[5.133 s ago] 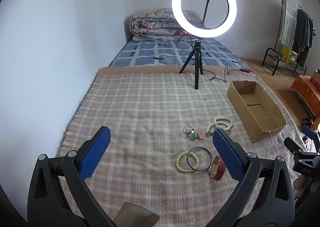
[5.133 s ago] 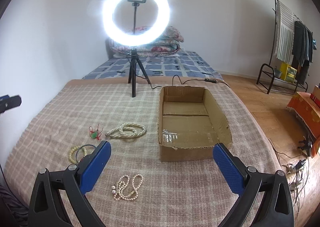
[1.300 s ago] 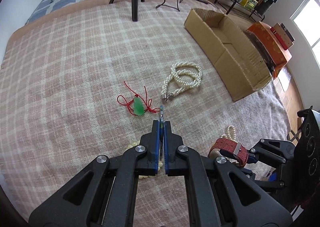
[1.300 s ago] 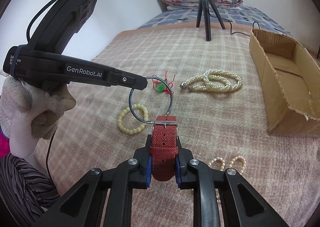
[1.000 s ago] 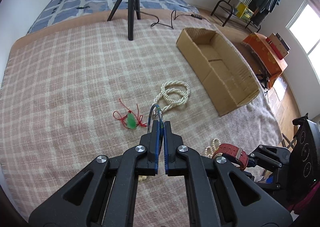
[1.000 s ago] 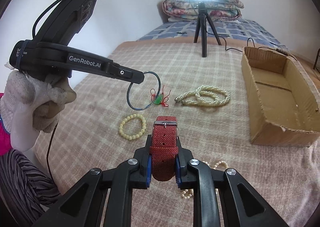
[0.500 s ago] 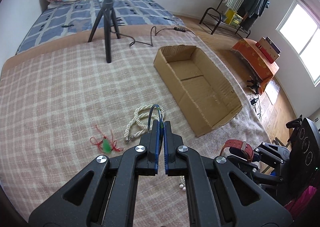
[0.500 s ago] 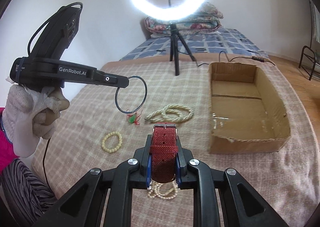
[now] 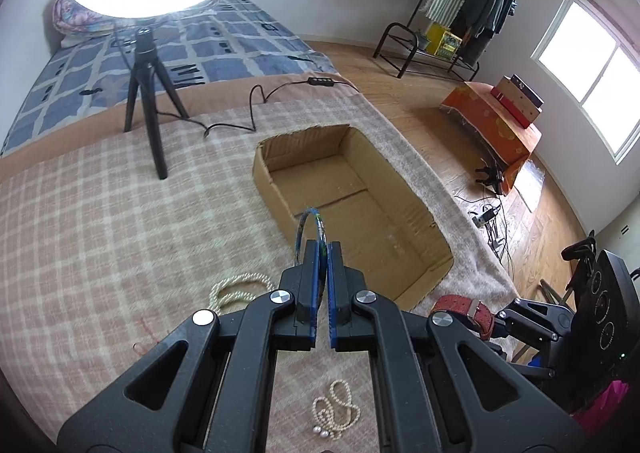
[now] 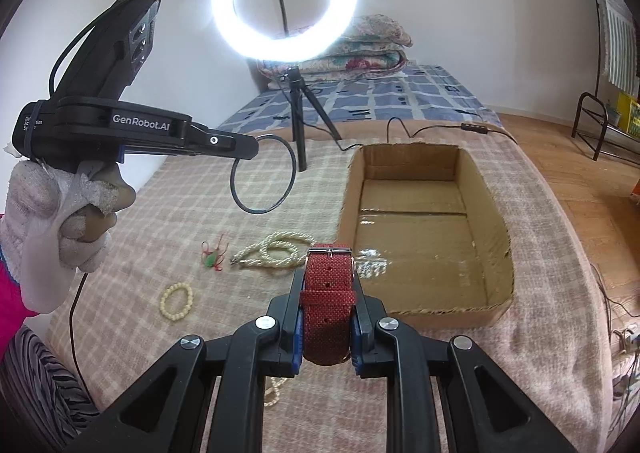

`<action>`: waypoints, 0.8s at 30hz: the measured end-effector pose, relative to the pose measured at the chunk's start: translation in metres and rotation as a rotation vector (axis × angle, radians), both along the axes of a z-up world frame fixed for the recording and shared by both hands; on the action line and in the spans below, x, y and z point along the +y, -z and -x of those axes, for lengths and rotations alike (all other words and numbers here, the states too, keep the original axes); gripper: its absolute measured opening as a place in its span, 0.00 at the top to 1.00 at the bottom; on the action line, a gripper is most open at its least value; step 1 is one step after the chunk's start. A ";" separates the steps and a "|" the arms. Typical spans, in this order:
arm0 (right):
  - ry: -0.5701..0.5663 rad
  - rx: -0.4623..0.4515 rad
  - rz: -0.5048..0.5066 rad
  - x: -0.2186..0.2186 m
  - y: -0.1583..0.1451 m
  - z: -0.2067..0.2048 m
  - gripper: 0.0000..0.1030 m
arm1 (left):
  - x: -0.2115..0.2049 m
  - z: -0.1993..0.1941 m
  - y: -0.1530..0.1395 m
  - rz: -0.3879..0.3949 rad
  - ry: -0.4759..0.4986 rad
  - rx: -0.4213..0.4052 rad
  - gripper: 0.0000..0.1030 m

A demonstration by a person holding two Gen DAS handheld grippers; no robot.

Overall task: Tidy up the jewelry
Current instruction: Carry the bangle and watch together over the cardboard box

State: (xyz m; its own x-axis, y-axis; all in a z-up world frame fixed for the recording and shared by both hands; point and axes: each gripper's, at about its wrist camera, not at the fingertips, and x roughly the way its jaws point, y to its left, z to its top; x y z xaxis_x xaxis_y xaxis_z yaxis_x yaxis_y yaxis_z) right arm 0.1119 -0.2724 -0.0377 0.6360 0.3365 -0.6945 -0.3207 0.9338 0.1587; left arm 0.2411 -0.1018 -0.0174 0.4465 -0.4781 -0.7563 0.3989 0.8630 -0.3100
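Note:
My left gripper is shut on a dark thin bangle, held in the air just left of the open cardboard box. In the right wrist view the bangle hangs from the left gripper. My right gripper is shut on a red woven watch strap, raised near the box's front left corner. On the blanket lie a coiled pearl necklace, a green pendant on red cord, a cream bead bracelet and a small pearl strand.
A ring light on a black tripod stands on the blanket behind the box, its cable trailing to the right. The bed edge drops to a wooden floor on the right, with a clothes rack and an orange box.
Both grippers have lifted and moved toward the cardboard box, carrying the bangle and the watch strap. The box now fills the middle of both views.

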 end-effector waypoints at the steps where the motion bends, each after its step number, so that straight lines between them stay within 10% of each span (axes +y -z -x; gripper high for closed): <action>1: 0.003 -0.004 0.007 -0.002 -0.001 -0.003 0.84 | -0.004 -0.003 0.000 0.001 0.001 0.000 0.99; 24: 0.107 0.082 0.076 -0.051 0.016 -0.068 0.84 | -0.079 -0.087 0.033 -0.086 -0.001 0.002 0.99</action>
